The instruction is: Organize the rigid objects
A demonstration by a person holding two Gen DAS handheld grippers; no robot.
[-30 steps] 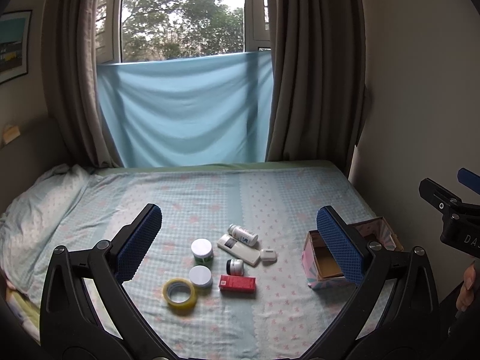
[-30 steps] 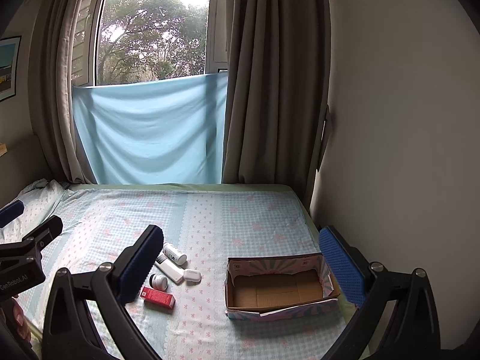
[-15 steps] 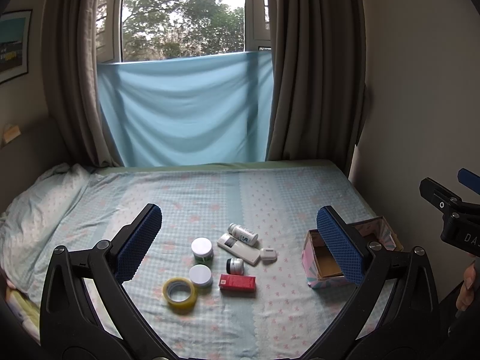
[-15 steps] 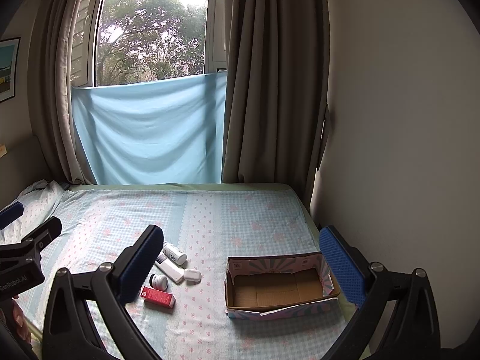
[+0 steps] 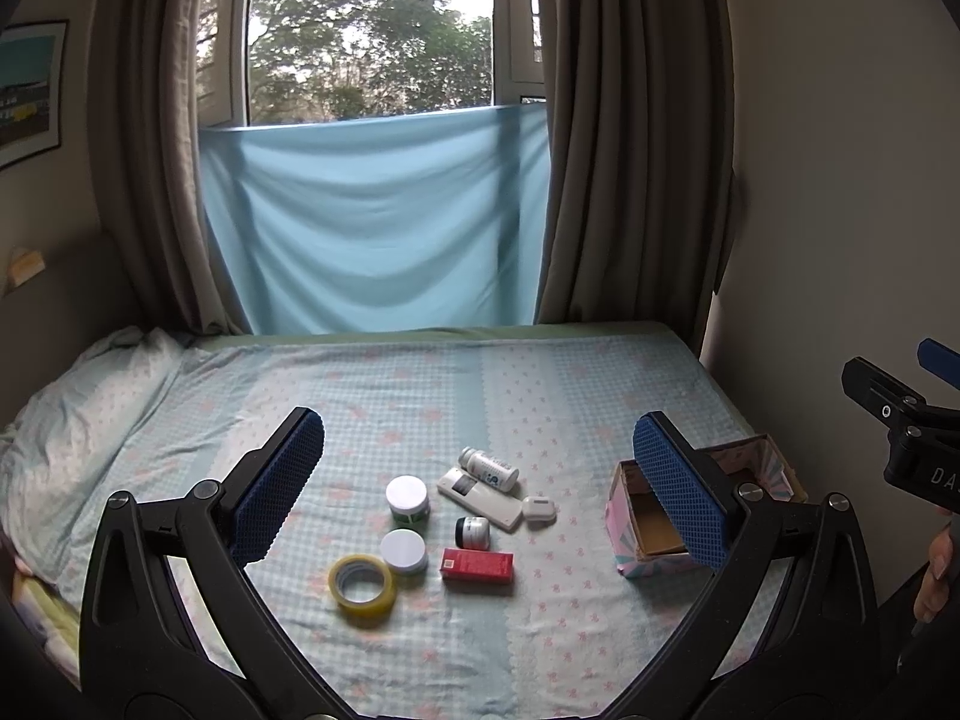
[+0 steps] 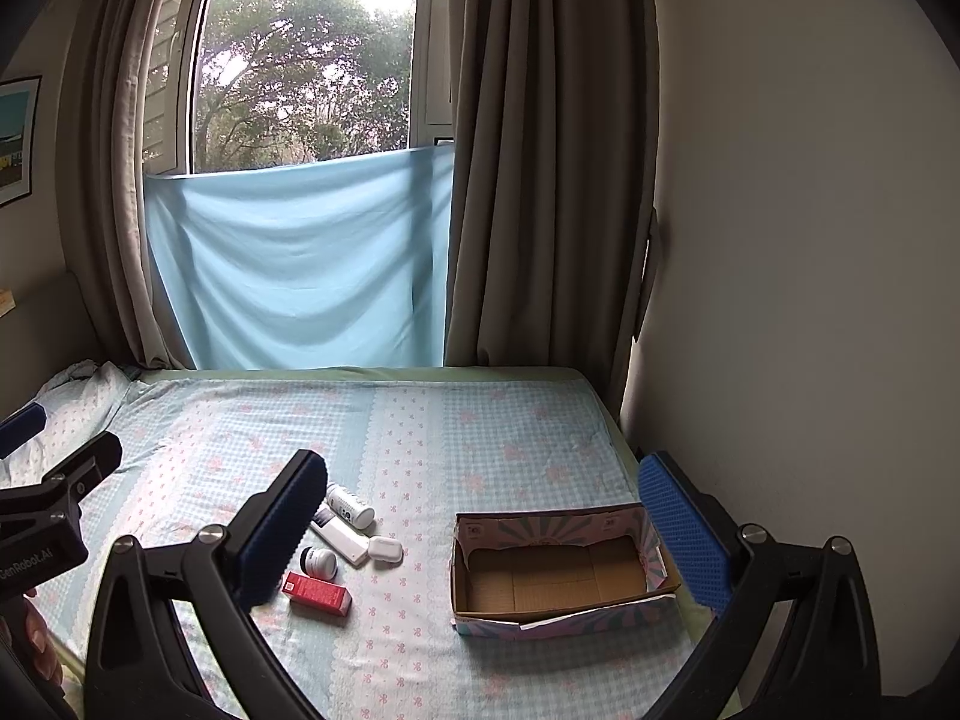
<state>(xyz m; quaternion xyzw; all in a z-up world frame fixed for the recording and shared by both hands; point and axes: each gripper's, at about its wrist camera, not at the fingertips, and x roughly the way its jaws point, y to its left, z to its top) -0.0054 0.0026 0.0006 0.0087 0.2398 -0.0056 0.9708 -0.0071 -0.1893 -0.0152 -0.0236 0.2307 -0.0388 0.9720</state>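
Observation:
Small items lie clustered on the bed: a yellow tape roll point(image 5: 362, 587), two white-lidded jars point(image 5: 407, 499) point(image 5: 404, 550), a small dark jar point(image 5: 472, 532), a red box point(image 5: 477, 564) point(image 6: 317, 592), a white remote point(image 5: 478, 498), a white pill bottle point(image 5: 489, 468) point(image 6: 350, 504) and a white earbud case point(image 5: 538, 507) point(image 6: 384, 550). An empty open cardboard box point(image 6: 555, 573) point(image 5: 648, 531) sits to their right. My left gripper point(image 5: 480, 486) is open and empty, held above and short of the cluster. My right gripper point(image 6: 480, 534) is open and empty, short of the box.
The bed point(image 5: 420, 396) has a light blue patterned sheet, with a pillow point(image 5: 72, 414) at the left. A wall point(image 6: 780, 300) runs along the bed's right side. Curtains point(image 5: 624, 150) and a blue cloth point(image 5: 372, 228) hang over the window behind.

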